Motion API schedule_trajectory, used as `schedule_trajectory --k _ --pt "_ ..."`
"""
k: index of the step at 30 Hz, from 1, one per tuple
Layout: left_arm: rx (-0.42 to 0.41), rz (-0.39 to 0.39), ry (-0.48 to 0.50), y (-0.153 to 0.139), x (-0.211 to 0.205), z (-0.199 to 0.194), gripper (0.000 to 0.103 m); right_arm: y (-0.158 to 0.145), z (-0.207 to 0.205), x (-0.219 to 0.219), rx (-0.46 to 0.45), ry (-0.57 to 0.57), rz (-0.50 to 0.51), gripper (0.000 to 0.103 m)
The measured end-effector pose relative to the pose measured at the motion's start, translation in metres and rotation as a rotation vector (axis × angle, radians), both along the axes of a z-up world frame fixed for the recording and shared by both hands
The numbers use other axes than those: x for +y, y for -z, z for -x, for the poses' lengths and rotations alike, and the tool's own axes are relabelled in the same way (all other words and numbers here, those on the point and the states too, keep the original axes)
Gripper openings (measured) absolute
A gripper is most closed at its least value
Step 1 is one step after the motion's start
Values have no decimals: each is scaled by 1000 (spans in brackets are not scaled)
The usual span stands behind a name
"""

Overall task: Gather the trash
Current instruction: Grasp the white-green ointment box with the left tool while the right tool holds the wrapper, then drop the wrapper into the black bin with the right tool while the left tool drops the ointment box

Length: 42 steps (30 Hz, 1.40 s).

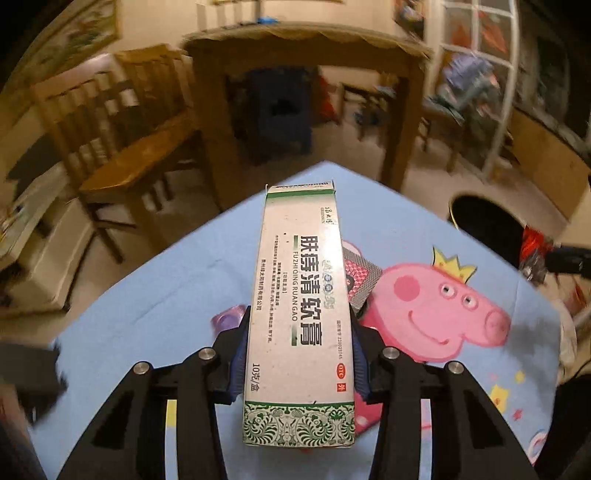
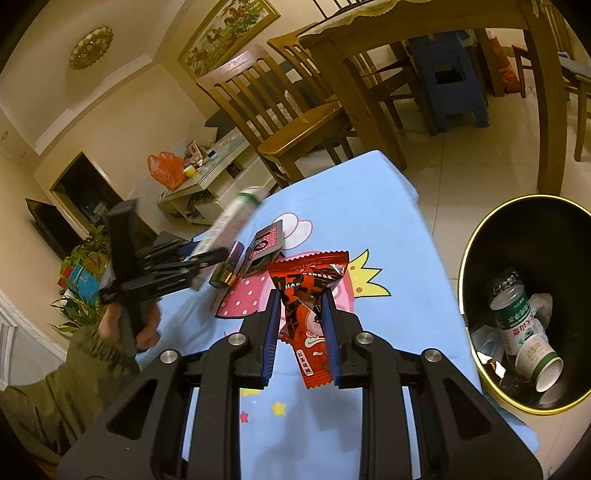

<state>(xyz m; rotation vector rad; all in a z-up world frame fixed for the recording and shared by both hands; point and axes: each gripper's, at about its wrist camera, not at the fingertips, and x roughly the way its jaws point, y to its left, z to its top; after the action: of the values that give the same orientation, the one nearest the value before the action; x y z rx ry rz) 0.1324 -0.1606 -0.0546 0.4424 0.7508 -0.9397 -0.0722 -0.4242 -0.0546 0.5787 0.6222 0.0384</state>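
My left gripper (image 1: 299,325) is shut on a long white and green ointment box (image 1: 299,314) and holds it above the blue cartoon tablecloth (image 1: 166,302). The box also shows in the right wrist view (image 2: 231,218), in the left gripper (image 2: 207,258). My right gripper (image 2: 300,299) is shut on a red snack wrapper (image 2: 306,295), held above the cloth. On the table lie a silver and pink sachet (image 2: 264,245), also in the left wrist view (image 1: 360,282), and a purple battery (image 2: 229,267). The black bin (image 2: 480,258) with a gold rim stands at the right.
The bin holds a green-labelled bottle (image 2: 511,299), a paper cup (image 2: 539,363) and crumpled plastic. Wooden chairs (image 2: 273,107) and a dining table (image 2: 406,33) stand beyond the table's far edge. A blue stool (image 2: 450,77) sits under that table. The bin also shows in the left wrist view (image 1: 484,225).
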Motion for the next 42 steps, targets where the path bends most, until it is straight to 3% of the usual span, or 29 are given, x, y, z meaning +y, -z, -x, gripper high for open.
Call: schedule_trajectory --k 4,7,12,15,18,19,20,24,29,35,39,42 --pt "-45 35 -72 -14 19 45 43 -3 16 -14 3 70 30 22" --pt "-40 48 -45 -19 21 77 43 -7 34 -42 11 160 36 23" --pt "15 79 13 -25 4 111 43 -35 55 -75 46 273 185 23" --pt "19 87 52 -29 -16 130 43 -27 51 -99 106 305 233 27" --pt "33 94 85 -31 -37 145 43 3 44 -125 210 343 229 53" --pt "44 94 101 -31 -47 150 43 10 47 -133 230 373 231 73" --pt "47 92 113 -30 -54 156 43 14 50 -137 234 391 230 77" --pt "43 70 179 -29 -93 176 43 18 81 -149 189 441 196 81" --pt "39 48 252 -24 -136 199 43 17 156 -157 84 546 129 92" --pt "46 8 334 -12 -204 223 43 26 235 -178 61 659 58 92" --pt "17 -28 330 -10 -253 233 44 19 269 -191 28 697 50 92" --pt "-21 -64 307 -6 -274 237 59 19 280 -194 27 706 54 92"
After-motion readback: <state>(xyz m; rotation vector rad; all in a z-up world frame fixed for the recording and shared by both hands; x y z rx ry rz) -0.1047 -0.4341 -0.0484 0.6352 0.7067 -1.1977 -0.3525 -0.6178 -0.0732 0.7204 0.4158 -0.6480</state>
